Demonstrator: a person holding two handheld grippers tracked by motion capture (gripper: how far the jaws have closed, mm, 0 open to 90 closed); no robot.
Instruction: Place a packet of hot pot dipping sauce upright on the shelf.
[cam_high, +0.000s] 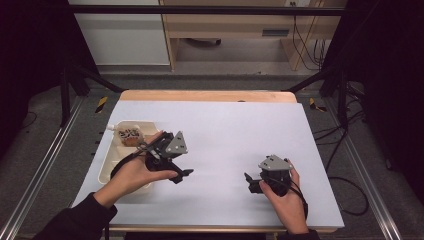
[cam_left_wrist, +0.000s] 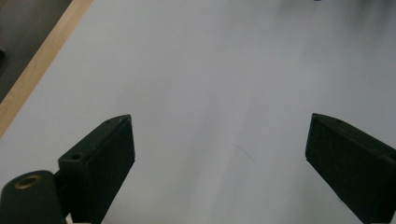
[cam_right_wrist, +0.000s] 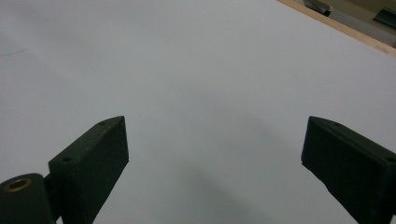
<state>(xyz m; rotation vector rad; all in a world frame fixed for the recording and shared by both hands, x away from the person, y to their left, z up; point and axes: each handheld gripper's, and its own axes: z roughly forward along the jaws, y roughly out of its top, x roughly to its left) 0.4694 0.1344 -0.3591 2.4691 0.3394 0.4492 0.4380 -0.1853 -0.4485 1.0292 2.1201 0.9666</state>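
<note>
Both tools gape wide and empty — left tool, right tool. The snack sits in the tray at nine o'clock on the counter; approach it low, jaws straddling it.

table: wooden edge | white sheet: covers the top | cream tray: on sheet's left edge

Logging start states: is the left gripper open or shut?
Open. In the left gripper view the left gripper has its two black fingers spread wide, with bare white table cover between them and nothing held.
</note>
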